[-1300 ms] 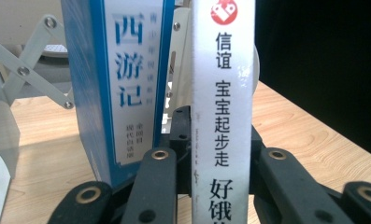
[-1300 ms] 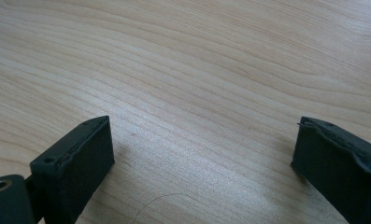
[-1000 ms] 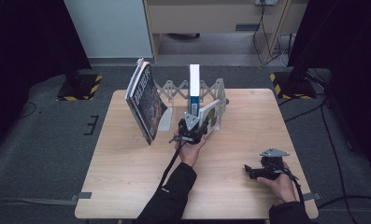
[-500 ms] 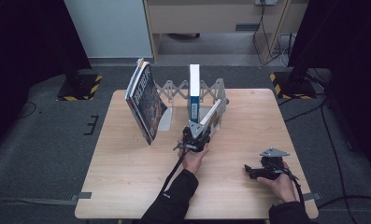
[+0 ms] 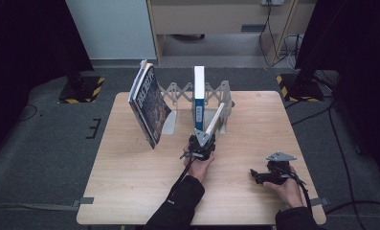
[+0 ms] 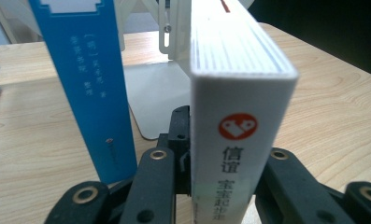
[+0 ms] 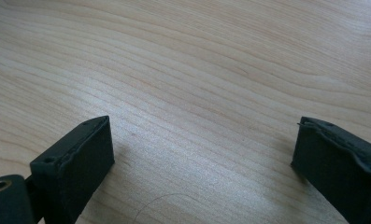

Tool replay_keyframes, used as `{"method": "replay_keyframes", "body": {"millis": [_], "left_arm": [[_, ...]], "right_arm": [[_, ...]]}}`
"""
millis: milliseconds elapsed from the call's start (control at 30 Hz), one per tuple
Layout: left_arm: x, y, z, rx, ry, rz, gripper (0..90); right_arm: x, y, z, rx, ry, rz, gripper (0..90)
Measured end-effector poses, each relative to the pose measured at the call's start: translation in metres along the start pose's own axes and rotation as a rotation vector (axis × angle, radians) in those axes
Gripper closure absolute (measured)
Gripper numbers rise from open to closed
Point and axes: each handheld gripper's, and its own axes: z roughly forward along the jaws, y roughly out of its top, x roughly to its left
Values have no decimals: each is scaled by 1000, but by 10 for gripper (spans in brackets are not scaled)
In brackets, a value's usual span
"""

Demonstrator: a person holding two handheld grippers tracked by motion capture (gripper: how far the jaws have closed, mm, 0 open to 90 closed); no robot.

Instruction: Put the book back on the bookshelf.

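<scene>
A white book (image 5: 216,121) with a red logo on its spine (image 6: 239,122) leans from the expanding book rack (image 5: 177,93) toward the near side. My left gripper (image 5: 200,143) (image 6: 223,161) is shut on its lower spine end, one jaw on each cover. Just left of it a blue-spined book (image 5: 198,96) (image 6: 87,84) stands upright in the rack. A dark-covered book (image 5: 146,106) leans at the rack's left end. My right gripper (image 5: 265,175) (image 7: 202,144) rests low over the bare wood at the near right, open with nothing between its jaws.
The rack's grey base plate (image 6: 148,95) lies under the books. The wooden table (image 5: 130,182) has free room at the left and front. Beyond its far edge stand a cabinet (image 5: 216,19) and black stands with striped feet (image 5: 80,91).
My left gripper has sunk a little and come toward the near edge, and the white book in it now leans lower. The right gripper has kept still.
</scene>
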Motion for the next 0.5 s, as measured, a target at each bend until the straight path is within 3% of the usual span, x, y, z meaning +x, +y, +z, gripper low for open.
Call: {"method": "replay_keyframes", "body": {"millis": [233, 333, 500], "left_arm": [[-1, 2, 10, -14, -35, -27, 710], [1, 1, 10, -10, -56, -16, 697], [3, -1, 0, -32, -128, 9, 624]], "right_arm": [[0, 0, 0, 5, 2, -1, 48], [0, 0, 0, 5, 2, -1, 48], [0, 0, 0, 5, 2, -1, 48]]}}
